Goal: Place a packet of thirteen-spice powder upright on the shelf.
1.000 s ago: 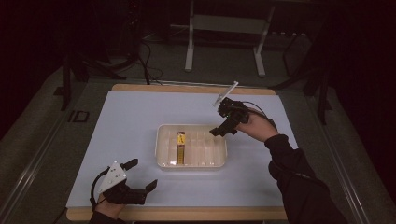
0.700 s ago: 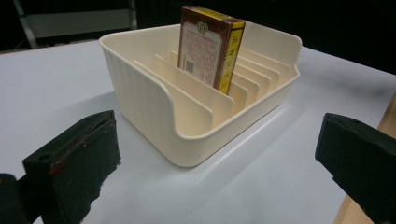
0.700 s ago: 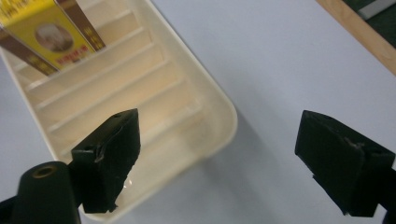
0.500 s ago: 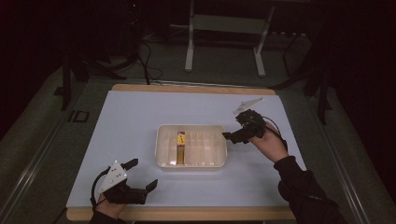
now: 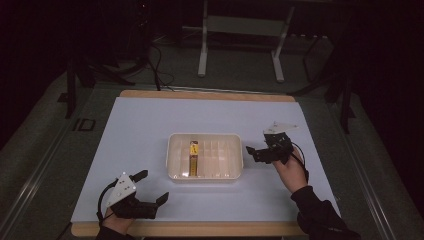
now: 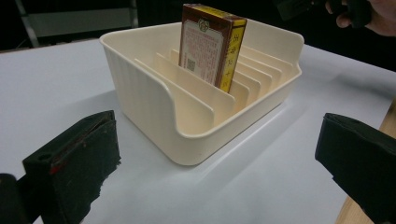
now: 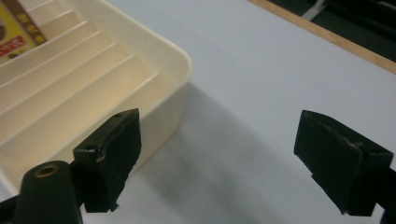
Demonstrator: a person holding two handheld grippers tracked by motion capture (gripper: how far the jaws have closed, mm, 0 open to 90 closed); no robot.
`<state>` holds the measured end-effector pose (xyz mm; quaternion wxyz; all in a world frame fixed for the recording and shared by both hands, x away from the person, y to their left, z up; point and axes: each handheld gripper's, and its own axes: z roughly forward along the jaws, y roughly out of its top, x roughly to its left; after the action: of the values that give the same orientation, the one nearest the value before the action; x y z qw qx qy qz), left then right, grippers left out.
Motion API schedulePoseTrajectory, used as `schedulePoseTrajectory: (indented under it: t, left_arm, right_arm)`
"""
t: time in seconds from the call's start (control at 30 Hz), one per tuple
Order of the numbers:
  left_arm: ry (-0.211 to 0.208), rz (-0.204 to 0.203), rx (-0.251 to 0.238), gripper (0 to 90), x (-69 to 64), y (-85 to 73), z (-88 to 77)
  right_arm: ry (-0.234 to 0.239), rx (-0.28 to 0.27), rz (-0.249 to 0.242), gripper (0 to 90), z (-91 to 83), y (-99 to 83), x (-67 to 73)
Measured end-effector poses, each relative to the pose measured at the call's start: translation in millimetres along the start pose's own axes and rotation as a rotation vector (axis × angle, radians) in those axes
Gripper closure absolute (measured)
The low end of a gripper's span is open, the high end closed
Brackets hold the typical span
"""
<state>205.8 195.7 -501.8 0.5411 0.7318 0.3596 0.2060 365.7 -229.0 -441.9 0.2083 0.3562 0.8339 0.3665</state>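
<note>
Since a second ago my right gripper (image 5: pixel 256 152) has come down from above the far right of the cream tray (image 5: pixel 172 160) to just off its right end, low over the tabletop (image 5: pixel 150 120), while my left gripper (image 5: pixel 150 187) has stayed put near the front edge. Right jaws have just been closing a little, yet they stand wide and released, with nothing between them; in the right gripper view the tray's rounded corner (image 7: pixel 180 60) sits just ahead of the left jaw, and bare tabletop lies ahead of the right one. Left jaws are spread wide too, holding nothing. In the left gripper view the tray (image 6: pixel 149 88) stands ahead of and between them, apart from both, and the red and yellow box (image 6: pixel 210 44) stands upright on edge in one of its slots, toward the tray's far side.
</note>
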Motion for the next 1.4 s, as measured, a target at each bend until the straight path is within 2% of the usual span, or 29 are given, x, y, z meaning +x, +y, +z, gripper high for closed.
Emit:
schedulePoseTrajectory:
  t: [0.27, 0.47, 0.57, 0.63, 0.7, 0.9, 1.07, 1.4]
  left_arm:
    - [-0.002, 0.0, 0.005, 0.0, -0.2, -0.2, 1.2]
    - [-0.011, 0.005, 0.01, 0.0, -0.6, 0.1, 2.1]
    - [-0.014, 0.008, 0.007, 0.0, -1.2, 0.3, 1.9]
    - [-0.016, 0.007, 0.004, 0.0, -1.2, 0.5, 1.8]
    - [-0.017, 0.004, 0.002, 0.0, -1.1, 0.9, 1.6]
    - [-0.022, 0.011, 0.002, 0.0, -2.5, 1.5, 1.9]
    - [-0.026, 0.013, 0.004, 0.0, -2.8, 1.6, 1.6]
    - [-0.028, 0.013, 0.006, 0.0, -2.6, 1.5, 2.0]
  right_arm:
    - [-0.093, -0.07, 0.075, 14.4, -7.7, -24.5, -5.3]
    - [-0.113, -0.087, 0.13, 14.0, -8.3, -36.9, -10.7]
    - [-0.122, -0.089, 0.136, 14.1, -8.7, -38.3, -11.9]
    - [-0.124, -0.112, 0.149, 14.1, -11.2, -39.7, -13.2]
    - [-0.138, -0.123, 0.141, 14.1, -11.5, -41.2, -12.7]
    - [-0.134, -0.127, 0.135, 14.1, -9.0, -46.0, -10.6]
    - [-0.113, -0.132, 0.127, 14.1, -6.5, -48.7, -7.8]
    - [-0.105, -0.132, 0.141, 14.3, -5.1, -51.2, -9.8]
